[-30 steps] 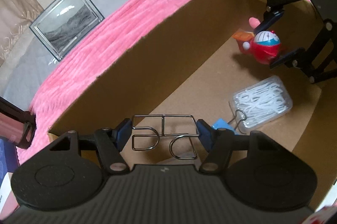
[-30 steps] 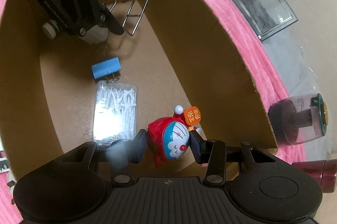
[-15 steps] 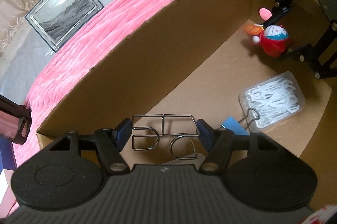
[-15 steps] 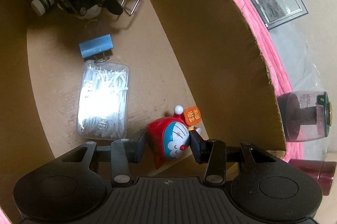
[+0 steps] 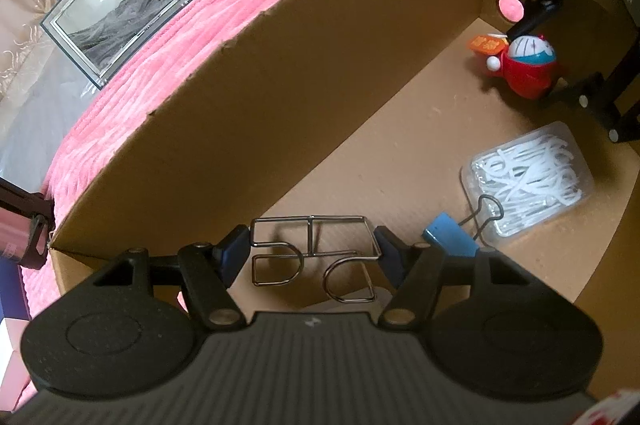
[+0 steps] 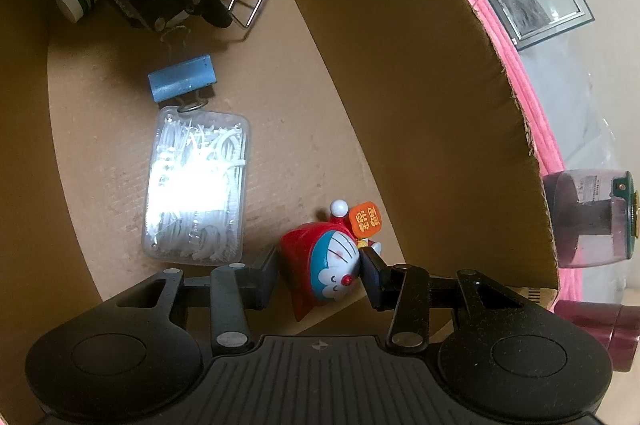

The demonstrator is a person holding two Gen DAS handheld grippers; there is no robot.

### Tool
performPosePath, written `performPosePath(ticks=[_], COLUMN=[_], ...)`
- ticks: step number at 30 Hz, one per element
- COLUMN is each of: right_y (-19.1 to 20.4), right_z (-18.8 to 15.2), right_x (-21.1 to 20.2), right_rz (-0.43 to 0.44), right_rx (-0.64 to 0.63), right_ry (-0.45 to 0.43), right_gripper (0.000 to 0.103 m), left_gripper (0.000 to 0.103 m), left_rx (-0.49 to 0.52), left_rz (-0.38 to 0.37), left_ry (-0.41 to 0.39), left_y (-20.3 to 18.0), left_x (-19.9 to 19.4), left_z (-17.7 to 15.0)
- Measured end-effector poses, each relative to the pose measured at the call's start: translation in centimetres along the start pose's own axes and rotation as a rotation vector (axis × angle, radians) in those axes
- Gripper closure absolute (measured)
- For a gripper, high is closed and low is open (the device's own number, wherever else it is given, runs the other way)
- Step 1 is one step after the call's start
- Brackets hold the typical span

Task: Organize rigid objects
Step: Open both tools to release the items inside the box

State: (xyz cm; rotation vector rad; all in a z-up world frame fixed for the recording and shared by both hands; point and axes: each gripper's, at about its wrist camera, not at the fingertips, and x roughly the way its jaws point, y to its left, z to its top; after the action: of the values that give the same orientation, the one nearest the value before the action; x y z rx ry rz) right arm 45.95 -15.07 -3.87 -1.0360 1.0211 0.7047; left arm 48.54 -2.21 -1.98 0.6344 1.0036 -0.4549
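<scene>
Inside the cardboard box lie a binder clip and floss case. At six o'clock, left gripper jaws pinch a wire puzzle; right gripper jaws pinch a toy figure, neither released yet.

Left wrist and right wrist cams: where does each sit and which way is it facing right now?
Left wrist: behind the left claw holding the wire puzzle, facing along the cardboard box toward the right claw.
Right wrist: behind the right claw gripping the red figurine, facing the left claw.
Shared: clear case, blue binder clip.
</scene>
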Motion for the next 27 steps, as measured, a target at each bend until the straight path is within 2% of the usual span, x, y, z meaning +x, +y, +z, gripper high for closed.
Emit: performPosePath(ticks=[5,8,27], right_y=[0.1,0.1,0.1], right_z=[0.0,0.0,-0.3], right_x=[0.0,0.1,-0.1], right_rz=[0.001,0.005,-0.015], right_rx=[0.000,-0.002,-0.008], right_ry=[0.001,0.004,-0.009], right_gripper=[0.062,0.062,0.062], left_gripper=[0.039,0.033,0.033], left_rx=[-0.008,-0.013,-0.041], left_rz=[0.001,0.008,0.003], left_ry=[0.002,-0.002,-0.066], left_y=[0.2,0.3,0.9], left_x=[0.0,-0.1,-2.4], left_z=[-0.1,-0.2,-0.5])
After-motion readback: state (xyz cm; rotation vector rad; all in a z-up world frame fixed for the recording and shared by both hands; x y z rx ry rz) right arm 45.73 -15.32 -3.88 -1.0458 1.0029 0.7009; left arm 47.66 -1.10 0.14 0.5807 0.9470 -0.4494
